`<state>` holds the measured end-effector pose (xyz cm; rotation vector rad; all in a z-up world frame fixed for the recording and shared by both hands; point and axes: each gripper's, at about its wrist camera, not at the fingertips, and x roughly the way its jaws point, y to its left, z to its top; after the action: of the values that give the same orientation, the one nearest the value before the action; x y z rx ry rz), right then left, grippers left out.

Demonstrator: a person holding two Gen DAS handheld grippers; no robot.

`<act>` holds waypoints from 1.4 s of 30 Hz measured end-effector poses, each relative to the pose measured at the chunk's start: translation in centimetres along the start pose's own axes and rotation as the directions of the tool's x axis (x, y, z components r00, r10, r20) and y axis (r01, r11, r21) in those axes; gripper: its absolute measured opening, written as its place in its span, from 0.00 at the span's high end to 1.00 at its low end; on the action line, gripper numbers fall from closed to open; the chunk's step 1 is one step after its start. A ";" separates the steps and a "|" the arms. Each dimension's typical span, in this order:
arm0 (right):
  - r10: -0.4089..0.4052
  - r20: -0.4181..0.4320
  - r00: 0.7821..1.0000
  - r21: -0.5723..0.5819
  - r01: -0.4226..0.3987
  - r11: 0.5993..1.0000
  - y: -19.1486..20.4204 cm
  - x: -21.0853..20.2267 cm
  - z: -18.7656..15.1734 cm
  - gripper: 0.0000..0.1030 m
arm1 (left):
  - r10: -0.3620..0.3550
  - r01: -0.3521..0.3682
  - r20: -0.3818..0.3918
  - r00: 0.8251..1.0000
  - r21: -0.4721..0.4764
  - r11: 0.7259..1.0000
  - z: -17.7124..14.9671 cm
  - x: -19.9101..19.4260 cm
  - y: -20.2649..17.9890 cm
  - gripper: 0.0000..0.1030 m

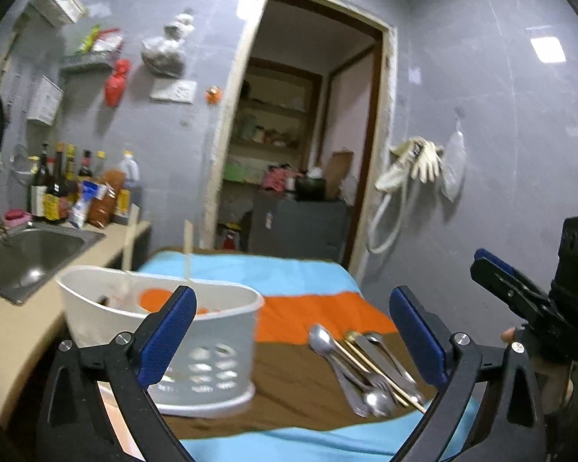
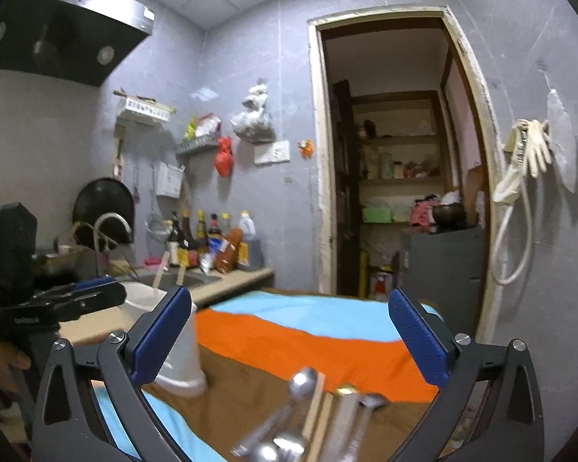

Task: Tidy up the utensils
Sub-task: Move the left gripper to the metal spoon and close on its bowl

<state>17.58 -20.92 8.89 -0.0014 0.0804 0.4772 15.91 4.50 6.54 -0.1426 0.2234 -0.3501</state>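
Left wrist view: the left tool [image 1: 293, 327] is spread wide and empty; so is the right tool [image 2: 289, 333]. Near right on the striped cloth-covered surface [image 1: 308, 308] lies a heap of steel spoons, forks and wooden chopsticks [image 1: 366, 369], probably light, stiff and slippery, best pinched mid-handle. Left and slightly farther stands the white perforated plastic holder [image 1: 196, 346], already holding two pale sticks [image 1: 187, 250].

Utensils [image 2: 308, 419] blurred, cut off below; caddy [image 2: 173, 350] half hidden
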 end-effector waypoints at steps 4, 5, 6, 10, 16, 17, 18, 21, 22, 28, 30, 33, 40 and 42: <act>-0.040 -0.035 0.999 -0.001 0.040 0.999 -1.7 -0.3 -0.9 0.00 | -0.031 0.032 -0.071 0.997 0.008 0.999 -1.2 1.9 -1.3 0.04; -0.051 -0.050 0.997 0.003 0.051 0.999 -2.2 -0.2 -1.2 0.00 | -0.036 0.038 -0.088 0.995 0.014 0.999 -1.6 2.4 -1.8 0.04; -0.059 -0.061 0.996 0.007 0.059 0.998 -2.6 -0.1 -1.4 0.00 | -0.041 0.043 -0.104 0.994 0.019 0.999 -1.9 2.7 -2.1 0.04; -0.083 -0.125 0.989 0.046 0.090 0.995 -4.4 0.6 -2.5 0.00 | -0.064 0.072 -0.180 0.982 0.041 0.997 -2.8 4.6 -3.7 0.04; -0.102 -0.251 0.963 0.115 0.135 0.984 -7.1 2.4 -4.3 0.11 | -0.047 0.064 -0.292 0.955 0.050 0.997 -3.3 8.2 -5.0 0.05; -0.100 -0.283 0.954 0.130 0.141 0.981 -7.7 3.0 -4.7 0.13 | -0.040 0.058 -0.313 0.949 0.051 0.997 -3.4 8.9 -5.0 0.05; -0.097 -0.311 0.945 0.139 0.146 0.979 -8.1 3.4 -5.0 0.18 | -0.037 0.057 -0.339 0.940 0.049 0.997 -3.7 9.8 -5.0 0.05; -0.075 -0.400 0.913 0.165 0.152 0.974 -9.3 4.9 -6.2 0.29 | -0.018 0.044 -0.404 0.915 0.053 0.998 -4.3 11.9 -4.9 0.06; -0.065 -0.428 0.901 0.173 0.152 0.973 -9.6 5.4 -6.6 0.32 | -0.011 0.039 -0.430 0.903 0.056 0.998 -4.5 12.9 -4.8 0.09; -0.003 -0.550 0.835 0.179 0.121 0.976 -10.3 7.7 -8.5 0.41 | 0.026 0.016 -0.523 0.852 0.076 0.997 -5.5 16.8 -4.5 0.20; 0.004 -0.576 0.817 0.159 0.108 0.981 -10.1 8.4 -8.9 0.43 | 0.041 0.006 -0.547 0.836 0.084 0.996 -5.8 18.0 -4.3 0.23; 0.016 -0.604 0.797 0.145 0.090 0.985 -9.9 9.3 -9.2 0.45 | 0.050 -0.008 -0.583 0.811 0.075 0.997 -6.2 19.5 -3.7 0.29; 0.044 -0.649 0.760 0.143 0.065 0.988 -10.1 10.8 -9.9 0.47 | 0.047 -0.009 -0.646 0.762 0.063 0.998 -7.1 22.6 -2.8 0.32; 0.046 -0.656 0.753 0.144 0.065 0.987 -10.0 11.0 -9.9 0.48 | 0.046 -0.010 -0.653 0.756 0.060 0.998 -7.1 23.1 -2.5 0.32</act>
<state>31.17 -24.97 -2.06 -0.0147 0.8231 0.4398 34.50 -6.75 -4.27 0.0452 0.9184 -0.3660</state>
